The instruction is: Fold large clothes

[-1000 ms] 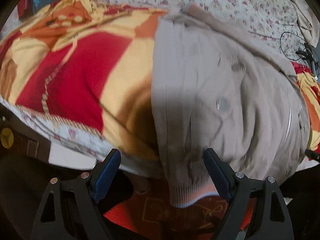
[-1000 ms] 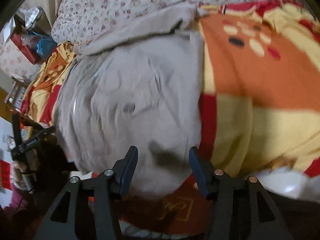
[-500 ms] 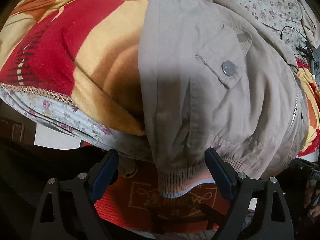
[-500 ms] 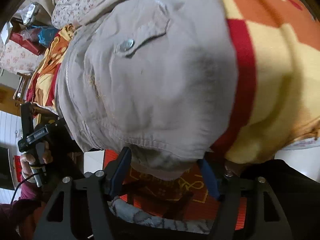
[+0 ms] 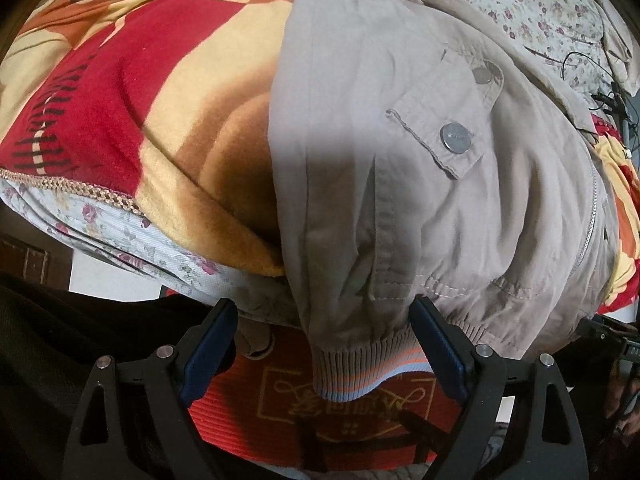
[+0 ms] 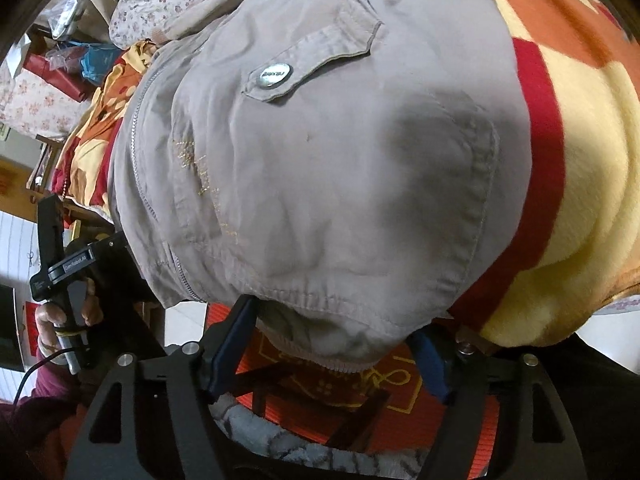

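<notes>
A beige-grey jacket (image 5: 420,168) lies face up on a red, yellow and orange blanket (image 5: 132,92) spread over a bed, its ribbed hem (image 5: 360,364) hanging over the near edge of the mattress above a red floor mat (image 5: 280,396). In the left wrist view the left gripper (image 5: 324,356) points steeply down at that hem with its jaws wide apart; one corner of the hem hangs between the two blue pads, and the right-hand pad (image 5: 440,356) sits close against the fabric while the other pad stands clear of it, so nothing is clamped. A pocket flap with a metal snap button (image 5: 456,138) shows higher on the jacket, and the zipper (image 5: 592,216) runs down its right side in this view. In the right wrist view the right gripper (image 6: 332,356) straddles the other hem corner (image 6: 340,344); its jaws are opening, with the bunched hem between them, and the pads do not visibly press on the cloth. A second snap button (image 6: 274,74) sits on the flap above. At the left of this view a hand (image 6: 60,316) grips the handle of the left gripper beside the jacket's edge. A floral sheet (image 5: 540,4) covers the far part of the bed.
</notes>
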`<state>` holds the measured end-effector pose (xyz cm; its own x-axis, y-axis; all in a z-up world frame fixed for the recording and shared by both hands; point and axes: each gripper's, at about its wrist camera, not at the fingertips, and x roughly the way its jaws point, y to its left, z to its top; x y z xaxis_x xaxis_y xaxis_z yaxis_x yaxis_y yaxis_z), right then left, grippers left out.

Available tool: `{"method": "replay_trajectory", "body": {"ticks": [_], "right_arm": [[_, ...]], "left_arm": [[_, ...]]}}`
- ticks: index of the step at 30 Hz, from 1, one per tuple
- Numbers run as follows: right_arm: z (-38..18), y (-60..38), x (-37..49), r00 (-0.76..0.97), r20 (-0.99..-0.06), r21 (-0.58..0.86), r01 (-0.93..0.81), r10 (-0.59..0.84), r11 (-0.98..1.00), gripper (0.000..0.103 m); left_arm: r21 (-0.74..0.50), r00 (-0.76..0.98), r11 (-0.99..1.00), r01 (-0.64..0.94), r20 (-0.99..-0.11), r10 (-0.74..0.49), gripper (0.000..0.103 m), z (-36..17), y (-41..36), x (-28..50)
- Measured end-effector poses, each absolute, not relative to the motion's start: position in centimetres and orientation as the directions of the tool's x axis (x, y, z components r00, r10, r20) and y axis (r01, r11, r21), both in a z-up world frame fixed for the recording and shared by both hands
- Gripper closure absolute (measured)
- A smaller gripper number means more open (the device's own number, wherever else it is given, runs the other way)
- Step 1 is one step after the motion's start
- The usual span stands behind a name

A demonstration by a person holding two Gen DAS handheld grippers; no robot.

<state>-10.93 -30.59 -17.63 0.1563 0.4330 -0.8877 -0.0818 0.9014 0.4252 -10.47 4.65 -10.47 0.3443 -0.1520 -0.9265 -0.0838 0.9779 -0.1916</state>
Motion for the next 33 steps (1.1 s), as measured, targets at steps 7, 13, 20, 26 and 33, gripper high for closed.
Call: {"method": "replay_trajectory", "body": {"ticks": [7, 13, 20, 26, 33], "right_arm": [[-17.6, -30.5, -10.9, 0.155, -0.891, 0.419, -0.083, 0.427, 0.904, 0.027], [-17.6, -30.2, -10.8, 0.159, -0.893, 0.412, -0.087, 0.421, 0.907, 0.027], [-17.4, -30.6, -10.9, 0.17, -0.878, 0.438, -0.095, 0.448, 0.894, 0.064], [-15.4, -29.5, -11.6, 0.189, -0.861, 0.438, -0.198, 0.472, 0.877, 0.093], [-13.1, -27.9, -12.3, 0.239, -0.866, 0.372, -0.278, 0.439, 0.886, 0.095]], "left_arm": [[-0.195, 0.34, 0.977, -0.089, -0.928, -0.155, 0.015, -10.3, 5.0, -10.5], [-0.196, 0.335, 0.976, -0.092, -0.93, -0.155, 0.016, -10.4, 4.8, -10.2], [-0.226, 0.332, 0.973, -0.034, -0.921, -0.203, 0.073, -10.8, 4.2, -10.4], [-0.243, 0.386, 0.97, 0.015, -0.893, -0.23, 0.089, -9.9, 3.9, -11.4], [-0.252, 0.41, 0.967, 0.028, -0.88, -0.241, 0.09, -9.9, 4.1, -12.0]]}}
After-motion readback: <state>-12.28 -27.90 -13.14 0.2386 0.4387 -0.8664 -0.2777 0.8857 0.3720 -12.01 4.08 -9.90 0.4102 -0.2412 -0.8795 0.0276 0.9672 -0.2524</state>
